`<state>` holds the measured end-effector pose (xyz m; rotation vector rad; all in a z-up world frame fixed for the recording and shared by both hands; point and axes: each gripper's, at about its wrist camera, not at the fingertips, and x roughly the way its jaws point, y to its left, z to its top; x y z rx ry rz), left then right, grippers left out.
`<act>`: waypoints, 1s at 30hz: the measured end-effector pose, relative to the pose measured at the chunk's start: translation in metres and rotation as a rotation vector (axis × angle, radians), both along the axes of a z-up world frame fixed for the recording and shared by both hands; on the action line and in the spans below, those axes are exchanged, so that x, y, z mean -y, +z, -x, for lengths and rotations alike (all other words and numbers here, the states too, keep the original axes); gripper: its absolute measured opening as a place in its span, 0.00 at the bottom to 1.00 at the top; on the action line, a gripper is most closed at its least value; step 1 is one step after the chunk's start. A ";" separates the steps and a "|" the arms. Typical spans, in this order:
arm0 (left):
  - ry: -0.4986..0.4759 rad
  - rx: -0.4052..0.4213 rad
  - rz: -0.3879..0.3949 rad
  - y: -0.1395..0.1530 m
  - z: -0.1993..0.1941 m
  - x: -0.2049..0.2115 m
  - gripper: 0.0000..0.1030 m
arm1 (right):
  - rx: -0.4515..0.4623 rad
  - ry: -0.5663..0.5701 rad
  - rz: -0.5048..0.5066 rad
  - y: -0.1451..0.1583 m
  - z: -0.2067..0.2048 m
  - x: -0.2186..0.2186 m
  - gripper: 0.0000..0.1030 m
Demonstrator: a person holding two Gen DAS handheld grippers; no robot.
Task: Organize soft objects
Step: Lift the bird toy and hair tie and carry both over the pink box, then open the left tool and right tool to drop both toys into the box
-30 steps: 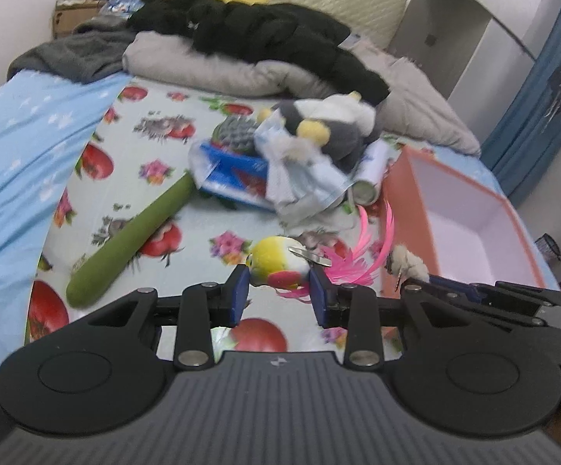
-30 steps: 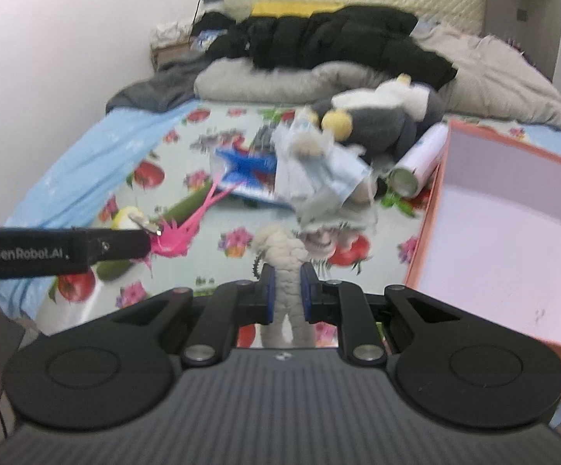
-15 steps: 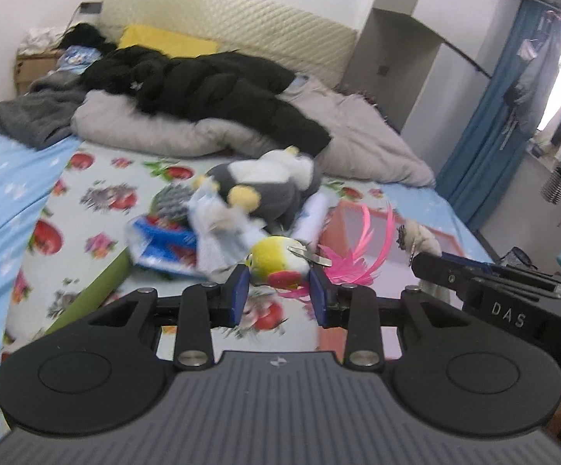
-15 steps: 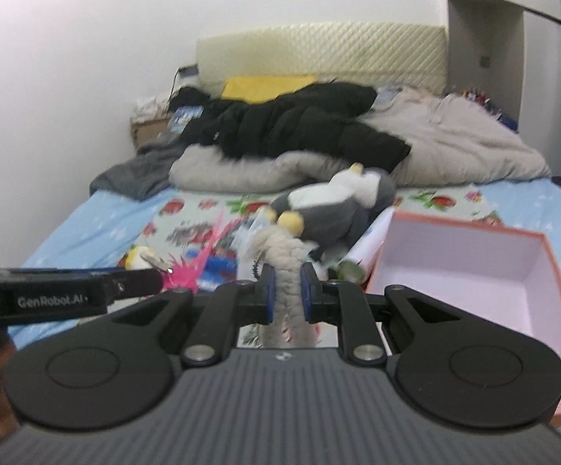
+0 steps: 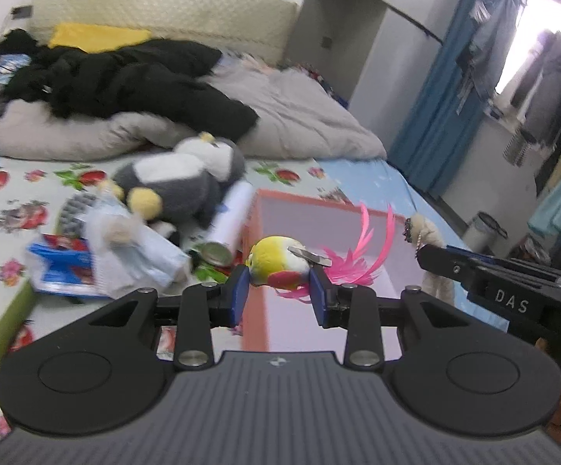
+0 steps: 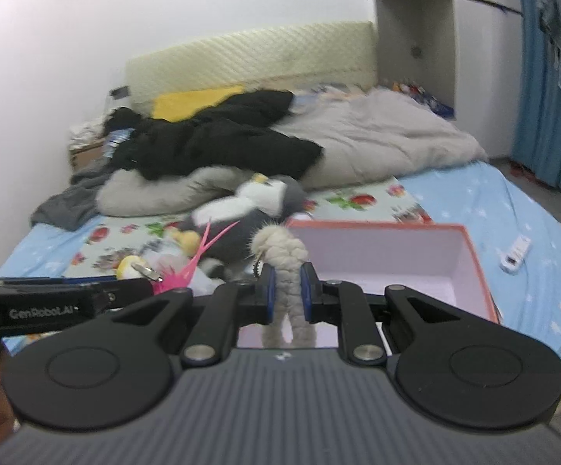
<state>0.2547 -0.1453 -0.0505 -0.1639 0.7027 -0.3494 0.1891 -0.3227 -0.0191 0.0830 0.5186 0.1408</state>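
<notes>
Both toys have been carried from above the flowered sheet to the orange-walled cardboard box with the pale lilac inside [image 5: 259, 255], which one second ago was lying well to the side.

The left hand-held gripper [image 5: 279, 290] is closed on the small yellow, white and red plush bird with pink tail feathers [image 5: 276, 265]; the bird is held above the near left wall of the box. The right hand-held gripper [image 6: 286, 295] is closed on the cream braided cotton rope toy [image 6: 285, 267], which is held upright over the near part of the box, with its two strands hanging down between the fingers.

Both toys are judged to be light and soft. The bird is pressed at its round body, which is the firm place to hold; the feathers look fragile and should not be squeezed. The rope is limp, so it will swing and fold when it is released, and it is best held at the thick knot part.

The floor of the box under the grippers is hidden by the gripper bodies. The grey and white plush penguin [image 5: 179, 182] behind the box and the pile of blue and white packets [image 5: 98, 259] to its left are blurred by motion. A small metal piece on the back of the bird cannot be identified.
</notes>
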 end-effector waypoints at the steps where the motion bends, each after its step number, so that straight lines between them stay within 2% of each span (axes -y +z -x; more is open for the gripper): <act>1: -0.013 -0.016 -0.004 -0.007 -0.008 0.008 0.38 | -0.013 -0.015 -0.003 -0.006 -0.004 0.007 0.17; 10: -0.085 -0.166 -0.049 -0.074 -0.067 0.061 0.38 | -0.204 -0.089 -0.020 -0.073 -0.044 0.049 0.17; 18: -0.104 -0.260 -0.087 -0.124 -0.102 0.081 0.38 | -0.372 -0.143 -0.040 -0.131 -0.072 0.073 0.18; 22: -0.116 -0.279 -0.085 -0.134 -0.105 0.084 0.38 | -0.420 -0.171 -0.058 -0.148 -0.077 0.081 0.19; 24: -0.118 -0.281 -0.080 -0.131 -0.103 0.085 0.40 | -0.430 -0.182 -0.064 -0.151 -0.076 0.084 0.23; 27: -0.121 -0.290 -0.060 -0.127 -0.100 0.083 0.47 | -0.441 -0.206 -0.075 -0.151 -0.073 0.087 0.33; 30: -0.113 -0.263 -0.056 -0.112 -0.090 0.080 0.53 | -0.448 -0.221 -0.089 -0.147 -0.068 0.088 0.34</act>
